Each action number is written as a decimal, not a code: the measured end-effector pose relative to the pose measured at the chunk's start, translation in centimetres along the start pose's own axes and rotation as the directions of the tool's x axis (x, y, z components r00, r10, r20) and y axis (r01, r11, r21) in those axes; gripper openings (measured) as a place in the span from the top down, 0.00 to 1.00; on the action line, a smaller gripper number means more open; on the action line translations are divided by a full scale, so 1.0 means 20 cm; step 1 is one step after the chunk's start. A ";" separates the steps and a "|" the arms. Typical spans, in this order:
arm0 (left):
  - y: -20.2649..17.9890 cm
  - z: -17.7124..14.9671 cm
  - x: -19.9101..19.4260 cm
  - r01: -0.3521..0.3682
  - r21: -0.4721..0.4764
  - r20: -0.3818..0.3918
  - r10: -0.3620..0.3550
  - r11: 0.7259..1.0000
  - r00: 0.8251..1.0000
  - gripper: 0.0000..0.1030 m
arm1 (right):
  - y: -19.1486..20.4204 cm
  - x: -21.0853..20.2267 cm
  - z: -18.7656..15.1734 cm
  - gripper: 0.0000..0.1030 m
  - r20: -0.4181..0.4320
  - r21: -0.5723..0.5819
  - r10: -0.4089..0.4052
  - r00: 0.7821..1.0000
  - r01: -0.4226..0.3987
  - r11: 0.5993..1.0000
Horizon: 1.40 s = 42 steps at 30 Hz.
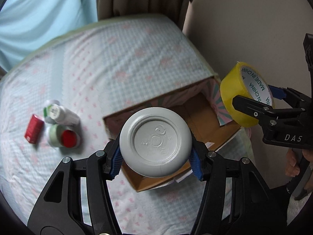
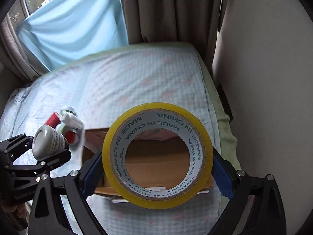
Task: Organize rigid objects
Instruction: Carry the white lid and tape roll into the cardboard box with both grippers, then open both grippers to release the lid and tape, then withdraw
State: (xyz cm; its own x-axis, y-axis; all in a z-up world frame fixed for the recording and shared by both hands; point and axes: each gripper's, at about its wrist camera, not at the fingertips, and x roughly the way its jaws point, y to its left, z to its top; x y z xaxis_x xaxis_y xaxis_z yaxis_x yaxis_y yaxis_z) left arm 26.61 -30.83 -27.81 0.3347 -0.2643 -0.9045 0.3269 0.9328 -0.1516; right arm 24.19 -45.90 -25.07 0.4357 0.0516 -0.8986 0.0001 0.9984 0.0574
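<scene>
A grey plastic bottle points its bottom at the camera, with my left gripper shut on its sides between the blue pads. My right gripper is shut on a roll of yellow tape, gripped across its width. Both are held over an open cardboard box on the bed; its brown floor shows through the tape's hole. In the right wrist view the left gripper with the grey bottle is at the left. In the left wrist view the right gripper and tape are at the right.
Left of the box, a red carton, a white bottle and a green jar with a red lid lie on the checked bedsheet. A wall stands right of the bed, curtains behind. A hand holds the right gripper.
</scene>
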 end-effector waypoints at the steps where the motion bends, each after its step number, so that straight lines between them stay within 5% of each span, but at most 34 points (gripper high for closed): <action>1: -0.01 0.00 0.07 0.002 -0.007 -0.023 -0.002 1.000 1.000 0.49 | -0.03 0.05 -0.01 0.07 -0.010 0.003 0.003 1.000 -0.003 1.000; 11: -0.01 0.04 0.70 -0.041 0.008 -0.238 0.042 0.999 0.970 0.49 | -0.09 0.56 -0.11 0.07 -0.094 -0.311 -0.006 0.996 -0.024 0.950; 23: -0.01 -0.01 0.94 -0.056 0.014 -0.394 0.057 0.998 0.917 0.49 | 0.00 0.78 -0.19 0.07 -0.159 -0.487 0.037 0.987 -0.111 0.866; 27: -0.02 -0.01 0.92 -0.087 0.053 -0.379 0.101 0.995 0.920 0.44 | 0.04 0.79 -0.21 0.06 -0.154 -0.539 0.019 0.988 -0.100 0.836; 28: -0.04 -0.01 0.90 -0.105 0.070 -0.371 0.123 0.992 0.920 0.17 | 0.04 0.80 -0.21 0.06 -0.167 -0.546 0.019 0.986 -0.108 0.831; 29: -0.04 0.00 0.88 -0.114 0.080 -0.360 0.136 0.990 0.923 0.00 | 0.04 0.79 -0.22 0.06 -0.184 -0.554 0.027 0.983 -0.126 0.823; 31: -0.05 0.02 0.83 -0.076 0.059 -0.333 0.092 0.995 0.938 0.00 | 0.05 0.77 -0.25 0.04 -0.195 -0.570 0.028 0.980 -0.136 0.810; 37: -0.04 0.03 0.78 -0.073 0.043 -0.312 0.083 0.996 0.946 0.00 | 0.02 0.67 -0.27 0.00 -0.068 -0.552 0.029 0.997 -0.062 0.831; 42: -0.05 0.08 0.72 -0.074 0.039 -0.290 0.082 0.996 0.953 0.00 | 0.02 0.64 -0.29 0.00 -0.094 -0.555 0.007 0.996 -0.059 0.830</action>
State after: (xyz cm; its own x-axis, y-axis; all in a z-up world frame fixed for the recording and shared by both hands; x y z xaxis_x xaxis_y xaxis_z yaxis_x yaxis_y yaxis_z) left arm 32.53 -35.91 -40.01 0.0894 -0.1041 -0.9905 0.3356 0.9395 -0.0685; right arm 24.52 -44.70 -39.17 0.3487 0.0608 -0.9353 -0.5251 0.8392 -0.1412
